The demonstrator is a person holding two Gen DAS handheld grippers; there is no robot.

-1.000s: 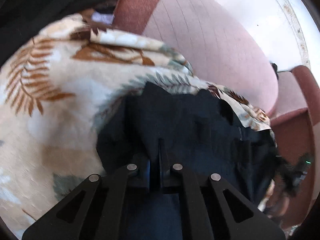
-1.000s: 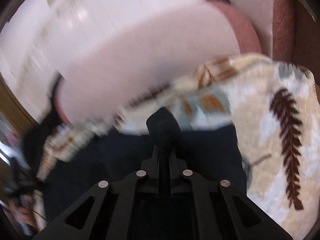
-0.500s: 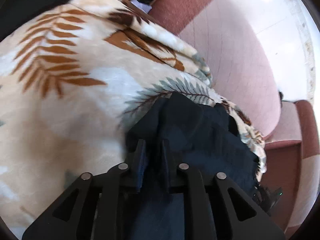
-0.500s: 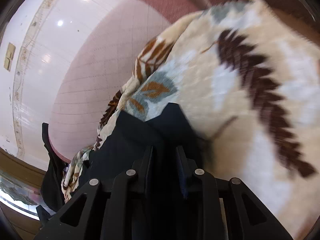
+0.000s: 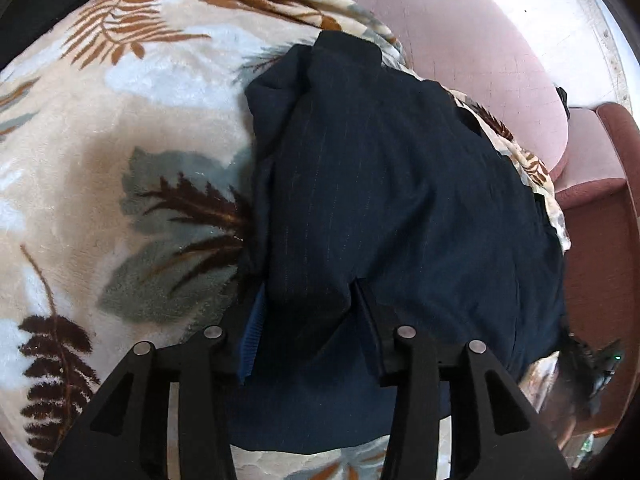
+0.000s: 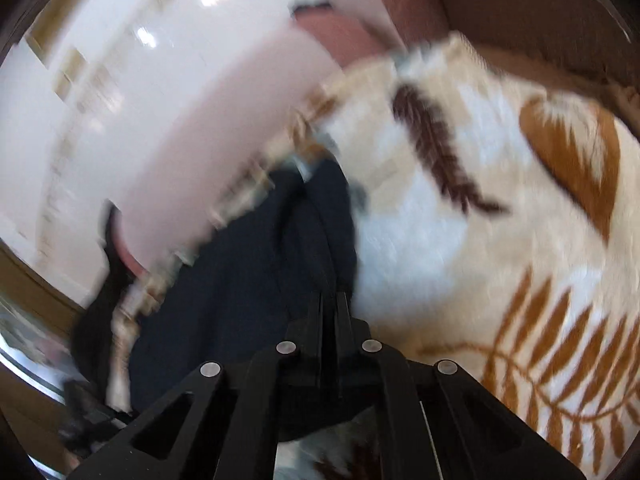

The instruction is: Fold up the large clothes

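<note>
A dark navy garment (image 5: pixel 392 184) lies folded on a cream leaf-patterned blanket (image 5: pixel 100 128). My left gripper (image 5: pixel 308 300) stands open over the garment's near edge, its fingers apart with a fold of cloth between them. In the right wrist view, which is motion-blurred, my right gripper (image 6: pixel 329 300) is shut on an edge of the navy garment (image 6: pixel 240 280), which lies on the same blanket (image 6: pixel 500 240).
A pink upholstered sofa seat (image 5: pixel 472 40) and a darker red armrest (image 5: pixel 600 200) lie beyond the blanket. White tiled floor (image 6: pixel 100 80) shows past the sofa. A dark object (image 5: pixel 592 364) lies at the lower right edge.
My left gripper has opened and let go of the garment, which now lies spread on the blanket. My right gripper stays closed on the cloth and is swinging across the blanket.
</note>
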